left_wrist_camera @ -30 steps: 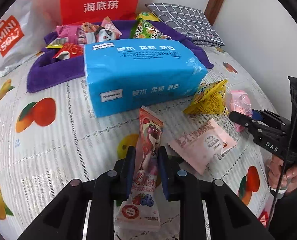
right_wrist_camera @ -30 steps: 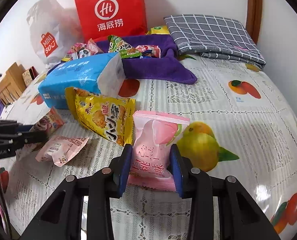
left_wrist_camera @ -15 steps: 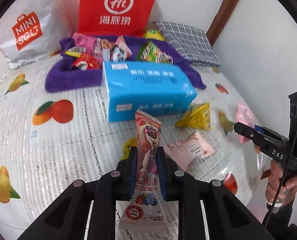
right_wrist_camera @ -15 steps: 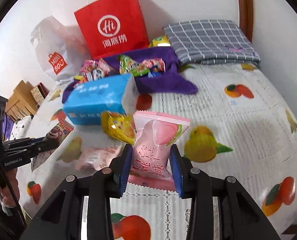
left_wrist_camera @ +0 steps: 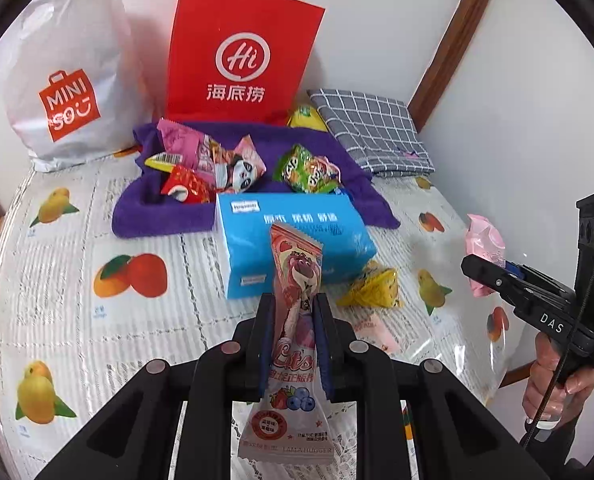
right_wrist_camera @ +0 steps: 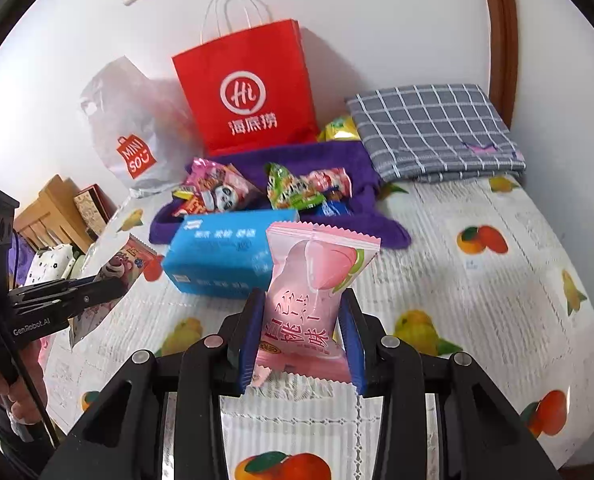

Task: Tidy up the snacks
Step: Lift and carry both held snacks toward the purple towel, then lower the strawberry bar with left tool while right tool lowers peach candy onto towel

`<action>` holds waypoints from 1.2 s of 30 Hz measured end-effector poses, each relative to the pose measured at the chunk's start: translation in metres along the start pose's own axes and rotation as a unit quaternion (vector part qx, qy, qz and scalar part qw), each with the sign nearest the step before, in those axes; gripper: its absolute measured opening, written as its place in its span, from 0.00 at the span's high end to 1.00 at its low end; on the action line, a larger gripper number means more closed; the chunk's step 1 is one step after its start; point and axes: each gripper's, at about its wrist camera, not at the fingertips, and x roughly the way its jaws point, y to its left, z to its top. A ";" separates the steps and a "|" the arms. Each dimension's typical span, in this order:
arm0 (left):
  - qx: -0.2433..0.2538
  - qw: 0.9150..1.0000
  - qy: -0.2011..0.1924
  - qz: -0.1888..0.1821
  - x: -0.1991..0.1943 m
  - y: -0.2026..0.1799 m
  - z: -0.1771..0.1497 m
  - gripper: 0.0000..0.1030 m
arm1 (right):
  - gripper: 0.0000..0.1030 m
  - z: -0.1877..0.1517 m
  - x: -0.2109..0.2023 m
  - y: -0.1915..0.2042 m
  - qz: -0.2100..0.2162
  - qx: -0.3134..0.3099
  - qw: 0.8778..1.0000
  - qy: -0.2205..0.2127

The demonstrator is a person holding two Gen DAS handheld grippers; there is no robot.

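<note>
My left gripper point(left_wrist_camera: 294, 308) is shut on a pink bear snack packet point(left_wrist_camera: 297, 280) and holds it above the table. My right gripper point(right_wrist_camera: 301, 308) is shut on a pink peach snack packet point(right_wrist_camera: 317, 280), also lifted. Each gripper shows in the other view: the right gripper point(left_wrist_camera: 473, 270) with the peach packet point(left_wrist_camera: 485, 240), the left gripper point(right_wrist_camera: 113, 284) with the bear packet point(right_wrist_camera: 125, 264). A purple cloth tray point(left_wrist_camera: 157, 216) at the back holds several snacks. A yellow snack point(left_wrist_camera: 373, 292) and a pink packet point(left_wrist_camera: 377, 332) lie on the table.
A blue tissue pack point(left_wrist_camera: 297, 240) lies in front of the purple tray. A red paper bag point(left_wrist_camera: 241, 56) and a white Miniso bag point(left_wrist_camera: 65, 80) stand against the wall. A folded grey checked cloth point(left_wrist_camera: 373, 128) lies at the back right. The tablecloth point(left_wrist_camera: 77, 240) has fruit prints.
Both grippers have risen and pulled back from the table with their packets still held. The table and its objects look smaller and farther away.
</note>
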 end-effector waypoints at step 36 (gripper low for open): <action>0.003 0.999 -0.034 0.013 -0.003 -0.004 0.063 0.82 | 0.64 0.057 0.011 0.016 0.028 -0.009 0.999 -0.017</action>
